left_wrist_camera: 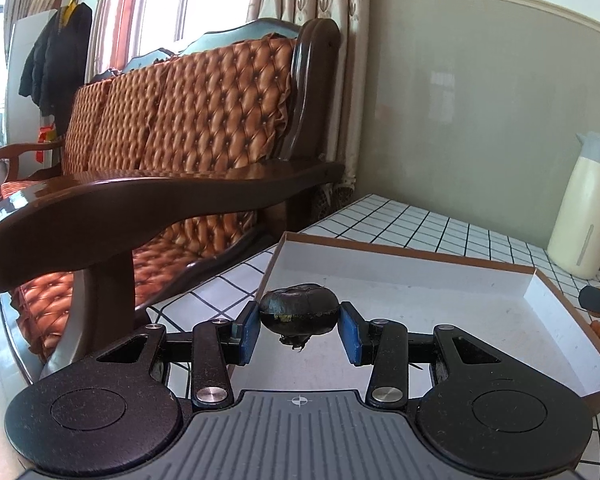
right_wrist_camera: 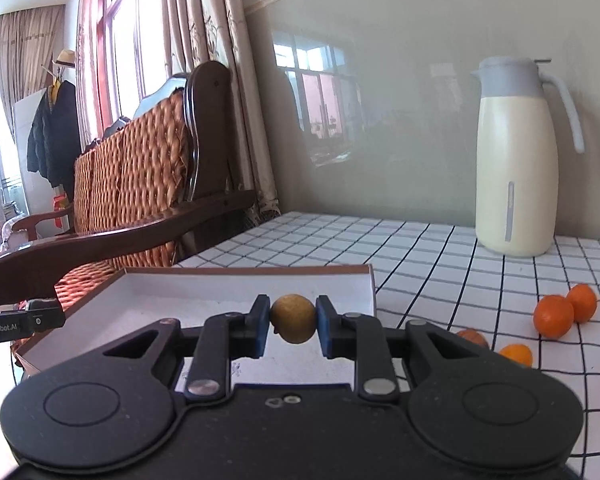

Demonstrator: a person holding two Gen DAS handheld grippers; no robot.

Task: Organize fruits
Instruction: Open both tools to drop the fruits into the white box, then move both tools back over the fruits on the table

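Note:
My left gripper (left_wrist_camera: 299, 322) is shut on a dark, flattened round fruit (left_wrist_camera: 299, 309) with a stubby tip, held over the near left part of a shallow white cardboard box (left_wrist_camera: 440, 312). My right gripper (right_wrist_camera: 293, 322) is shut on a small yellow-brown round fruit (right_wrist_camera: 293, 318), held above the same box (right_wrist_camera: 204, 286) near its right side. Several small oranges (right_wrist_camera: 553, 315) lie on the checked tablecloth right of the box. The other gripper's black tip (right_wrist_camera: 40, 320) shows at the left edge of the right wrist view.
A cream jug (right_wrist_camera: 516, 160) with a grey lid stands at the back of the table against the wall. A wooden sofa (left_wrist_camera: 160, 184) with orange quilted cushions sits close to the table's left edge. The checked tablecloth (right_wrist_camera: 420, 248) covers the table.

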